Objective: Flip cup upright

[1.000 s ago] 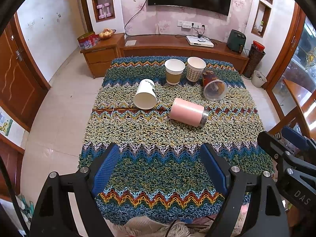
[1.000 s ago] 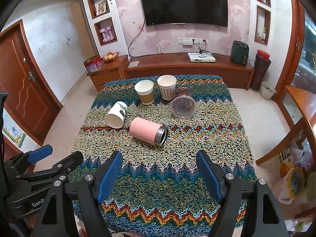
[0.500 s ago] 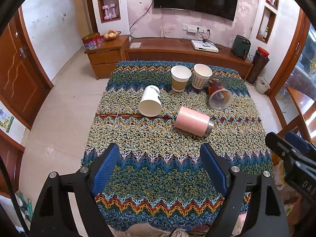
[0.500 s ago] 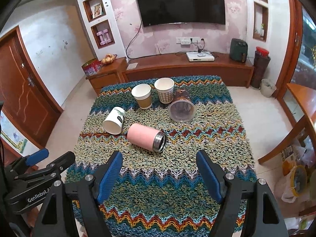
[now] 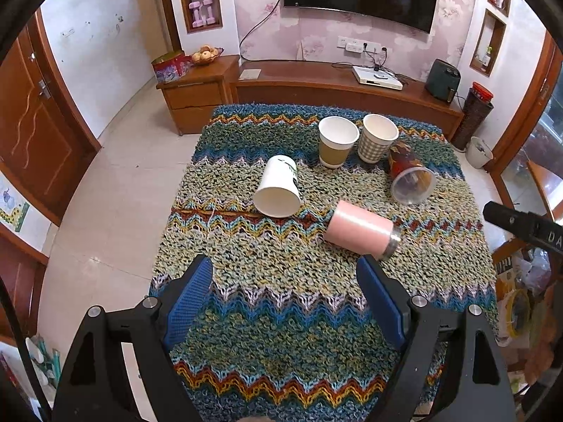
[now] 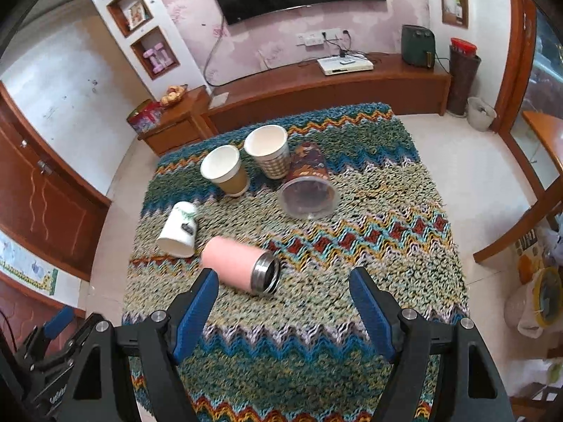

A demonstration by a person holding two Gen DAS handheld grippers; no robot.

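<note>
Three cups lie on their sides on the knitted table cover: a white paper cup, a pink steel tumbler and a clear plastic cup with a brown print. A brown paper cup and a checked paper cup stand upright behind them. My left gripper is open and empty above the near part of the table. My right gripper is open and empty, with the pink tumbler just beyond its left finger.
A low wooden TV cabinet runs along the far wall, with a side cabinet to its left. A wooden chair or table stands to the right of the table. The floor is tiled.
Both grippers have risen and moved back from the table; the right one has also tilted and swung so that the pink tumbler sits nearer its left finger. The cups have not moved.
</note>
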